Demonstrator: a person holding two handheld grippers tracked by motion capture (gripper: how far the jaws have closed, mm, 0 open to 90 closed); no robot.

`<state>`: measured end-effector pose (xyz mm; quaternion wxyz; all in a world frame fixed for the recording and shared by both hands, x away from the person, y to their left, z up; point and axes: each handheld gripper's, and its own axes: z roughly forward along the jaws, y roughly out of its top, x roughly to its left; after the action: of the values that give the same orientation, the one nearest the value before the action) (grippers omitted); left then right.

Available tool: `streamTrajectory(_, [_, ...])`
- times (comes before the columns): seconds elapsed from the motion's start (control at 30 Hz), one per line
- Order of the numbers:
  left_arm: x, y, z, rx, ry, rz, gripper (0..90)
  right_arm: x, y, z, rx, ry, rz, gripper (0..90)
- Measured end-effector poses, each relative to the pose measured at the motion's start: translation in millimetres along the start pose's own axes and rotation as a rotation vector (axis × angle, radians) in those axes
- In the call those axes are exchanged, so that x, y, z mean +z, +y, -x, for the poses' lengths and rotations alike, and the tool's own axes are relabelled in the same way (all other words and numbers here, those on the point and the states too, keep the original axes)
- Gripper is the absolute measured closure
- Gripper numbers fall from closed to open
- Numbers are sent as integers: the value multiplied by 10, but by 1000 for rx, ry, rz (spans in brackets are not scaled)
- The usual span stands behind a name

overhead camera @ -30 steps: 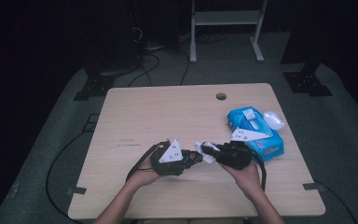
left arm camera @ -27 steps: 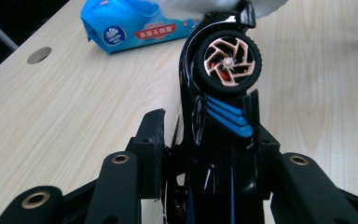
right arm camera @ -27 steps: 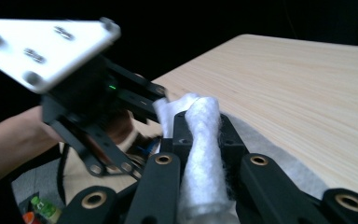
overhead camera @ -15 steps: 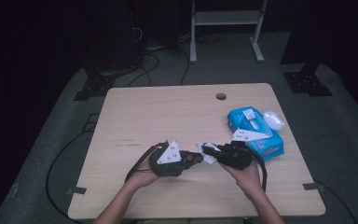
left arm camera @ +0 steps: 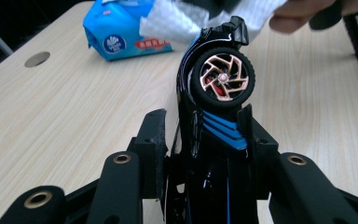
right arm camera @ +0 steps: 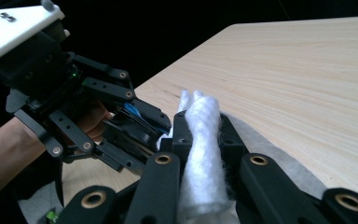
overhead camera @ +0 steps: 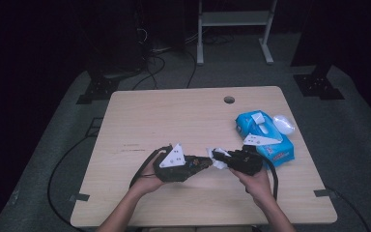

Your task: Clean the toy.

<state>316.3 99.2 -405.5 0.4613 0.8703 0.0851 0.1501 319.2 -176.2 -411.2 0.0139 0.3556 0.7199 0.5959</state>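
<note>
Over one light wooden table (overhead camera: pixel 174 116), the left gripper (left arm camera: pixel 200 154) is clamping one black-and-blue toy car (left arm camera: pixel 214 93) while the right gripper (right arm camera: pixel 200 140) is pinching one white wet wipe (right arm camera: pixel 200 140), near one blue wipe pack (overhead camera: pixel 265 135).

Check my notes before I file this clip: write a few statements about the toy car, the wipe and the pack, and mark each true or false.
1. The left gripper holds a black toy car with blue stripes. True.
2. The right gripper is open, holding nothing. False: it is shut on a bunched white wipe.
3. The blue wipes pack lies on the table, on the right gripper's side. True.
4. The car's wheel has a plain silver rim. False: the spokes are copper-coloured.
</note>
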Motion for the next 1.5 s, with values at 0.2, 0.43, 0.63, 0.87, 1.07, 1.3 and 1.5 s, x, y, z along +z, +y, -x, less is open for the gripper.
streamTrajectory(0.2, [-12,9,-3,-5,-3,10,586,37,-78,86,56,16,-3,811])
streamTrajectory(0.43, [50,-11,14,-5,-15,-6,586,-42,41,-24,51,79,67,812])
streamTrajectory(0.63, [20,-1,-2,-20,-11,16,587,9,-48,39,64,59,32,812])
streamTrajectory(0.87, [88,-67,-26,-49,-31,-9,588,63,-137,124,81,14,-20,811])
streamTrajectory(1.07, [170,-71,-25,-58,-33,-43,588,18,-71,28,-4,-44,-25,810])
streamTrajectory(1.3, [331,40,-56,-48,-38,-132,588,-67,-37,27,-42,-98,-28,810])
streamTrajectory(1.5, [401,82,-81,-42,-44,-239,587,-106,-86,88,-43,-115,-46,810])
